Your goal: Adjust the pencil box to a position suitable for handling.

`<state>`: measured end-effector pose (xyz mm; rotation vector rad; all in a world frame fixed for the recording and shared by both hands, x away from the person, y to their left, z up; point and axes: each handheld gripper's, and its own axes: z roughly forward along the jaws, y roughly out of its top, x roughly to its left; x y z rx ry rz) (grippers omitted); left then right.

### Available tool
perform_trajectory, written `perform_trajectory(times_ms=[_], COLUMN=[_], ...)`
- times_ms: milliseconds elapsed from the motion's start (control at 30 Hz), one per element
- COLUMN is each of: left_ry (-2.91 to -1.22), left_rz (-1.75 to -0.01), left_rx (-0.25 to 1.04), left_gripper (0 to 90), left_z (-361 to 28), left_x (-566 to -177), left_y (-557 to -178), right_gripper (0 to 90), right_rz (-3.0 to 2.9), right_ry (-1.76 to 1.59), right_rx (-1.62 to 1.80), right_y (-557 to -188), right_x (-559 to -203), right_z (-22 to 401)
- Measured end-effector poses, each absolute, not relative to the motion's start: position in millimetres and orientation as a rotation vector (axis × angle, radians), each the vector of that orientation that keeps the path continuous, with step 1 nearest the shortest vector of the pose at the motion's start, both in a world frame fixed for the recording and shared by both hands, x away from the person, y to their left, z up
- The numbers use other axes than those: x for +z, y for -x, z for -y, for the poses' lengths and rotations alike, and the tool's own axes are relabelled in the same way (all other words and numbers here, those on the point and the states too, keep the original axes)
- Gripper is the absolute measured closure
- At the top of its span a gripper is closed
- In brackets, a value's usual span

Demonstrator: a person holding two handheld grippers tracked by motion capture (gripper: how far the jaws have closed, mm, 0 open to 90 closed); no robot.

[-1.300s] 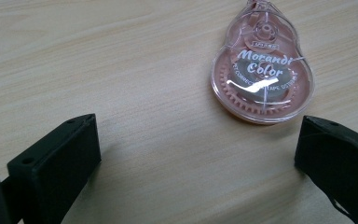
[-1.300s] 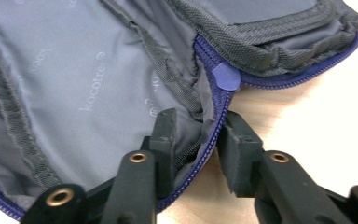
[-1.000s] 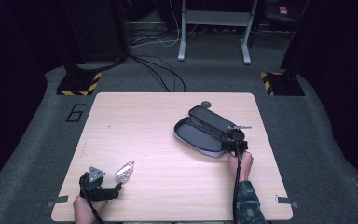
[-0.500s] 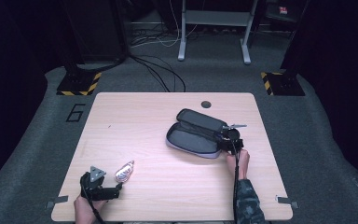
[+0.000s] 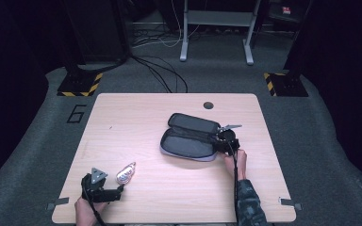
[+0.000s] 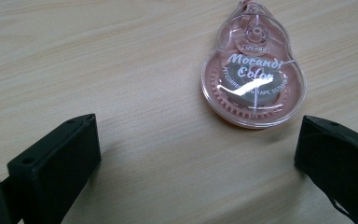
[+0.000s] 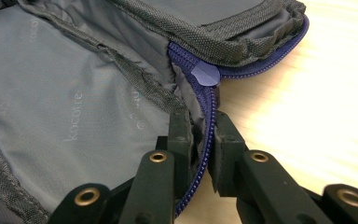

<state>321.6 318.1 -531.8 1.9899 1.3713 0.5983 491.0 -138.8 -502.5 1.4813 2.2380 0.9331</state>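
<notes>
An open grey pencil case (image 5: 188, 138) with a blue zipper lies on the wooden table (image 5: 136, 117), right of centre. My right gripper (image 5: 222, 141) is shut on the case's zippered rim (image 7: 204, 126) at its right end; the grey lining (image 7: 65, 107) spreads to the left of the jaws. A pink, clear correction tape dispenser (image 5: 126, 173) lies near the front left. In the left gripper view the dispenser (image 6: 253, 77) rests flat just ahead of my open left gripper (image 6: 196, 154), a little right of its middle. That left gripper (image 5: 102, 187) sits low at the table's front left corner.
A round cable hole (image 5: 209, 105) marks the table's far edge. Black cables (image 5: 160, 70) and a grey stand (image 5: 217, 33) are on the floor beyond. Yellow-black striped feet (image 5: 80, 84) sit at both far corners.
The right gripper has dragged the pencil case leftward and slightly toward the front across the table. The left gripper and the correction tape have stayed put.
</notes>
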Motion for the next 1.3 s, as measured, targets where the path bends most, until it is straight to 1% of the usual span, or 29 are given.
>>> perform_trajectory(times_ms=[567,767,833,867,900,933,967,1000,1033,1067,1100,1133,1167,1300], left_ry=[-1.977,-1.978,-1.978,-1.979,-1.978,-1.978,-1.978,-1.978,-1.978,-1.978,-1.979,-1.979,-1.980,-1.979], left_rz=[-1.368,-1.368,-1.368,-1.367,-1.367,-1.367,-1.367,-1.367,-1.367,-1.367,-1.365,-1.365,-1.365,-1.364], left_rx=[0.602,0.602,0.601,0.601,0.601,0.601,0.600,0.600,0.600,0.600,0.600,0.600,0.599,0.599], left_gripper=[0.1,0.1,0.1,0.1,0.1,0.1,0.1,0.1,0.1,0.1,0.1,0.1,0.1,0.1], left_z=[-317.0,-317.1,-317.0,-317.0,-316.9,-316.9,-316.9,-316.9,-316.9,-316.9,-316.9,-316.9,-316.9,-316.8], left_x=[-532.5,-532.5,-532.5,-532.5,-532.5,-532.5,-532.5,-532.5,-532.5,-532.5,-532.5,-532.5,-532.5,-532.5], left_y=[-321.6,-321.6,-321.6,-321.6,-321.6,-321.6,-321.6,-321.6,-321.6,-321.6,-321.6,-321.6,-321.5,-321.5], right_gripper=[81.3,80.7,78.9,72.7,63.3,63.3,57.6,42.8,38.7,32.7,28.5,28.5,23.0,14.9], right_rz=[-2.355,-2.373,-2.369,-2.371,-2.372,-2.372,-2.365,-2.357,-2.352,-2.338,-2.323,-2.323,-2.293,-2.252], right_ry=[-1.352,-1.323,-1.332,-1.333,-1.334,-1.334,-1.353,-1.346,-1.328,-1.345,-1.338,-1.338,-1.331,-1.315], right_rx=[0.963,0.962,0.969,0.984,0.988,0.988,0.996,1.027,1.034,1.047,1.064,1.064,1.091,1.112], right_y=[-498.6,-500.1,-501.0,-501.4,-501.5,-501.5,-500.8,-498.3,-496.9,-493.5,-490.0,-490.0,-481.7,-462.6], right_x=[-502.1,-502.5,-502.7,-502.9,-502.9,-502.9,-502.4,-500.4,-498.9,-496.3,-493.8,-493.8,-488.0,-477.5], right_z=[123.2,120.6,120.0,120.6,122.0,122.0,122.4,127.4,130.9,133.0,135.9,135.9,141.6,154.1])
